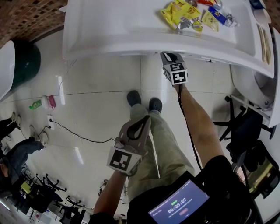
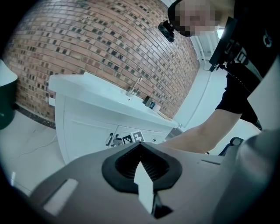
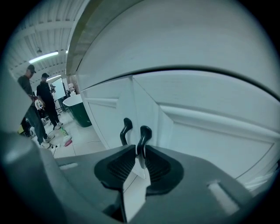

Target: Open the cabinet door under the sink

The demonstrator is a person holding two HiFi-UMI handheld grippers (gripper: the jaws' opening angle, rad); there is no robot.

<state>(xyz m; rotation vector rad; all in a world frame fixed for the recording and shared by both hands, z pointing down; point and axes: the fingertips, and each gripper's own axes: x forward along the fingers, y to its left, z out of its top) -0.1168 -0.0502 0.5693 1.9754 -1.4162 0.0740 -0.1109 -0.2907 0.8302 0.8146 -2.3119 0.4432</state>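
Test hall staged as washroom, white sink cabinet [image 2: 83, 131], brick wall [image 2: 100, 48], office chairs [image 1: 41, 194], tiled floor [image 1: 87, 118]

Quick tally from us: two grippers, the left hand-held gripper [image 1: 141, 124] and the right hand-held gripper [image 1: 170, 57]. Two black door handles, the left handle [image 3: 126, 130] and the right handle [image 3: 143, 138]. Two containers on the floor [image 1: 100, 113], a green bottle [image 1: 36, 104] and a pink container [image 1: 51, 101]. One dark green bin [image 1: 24, 61]. Two people out back, one person [image 3: 27, 92] and a second person [image 3: 46, 94]. The snack packets [image 1: 175, 12] on the counter [image 1: 109, 30] are too jumbled for us to count.
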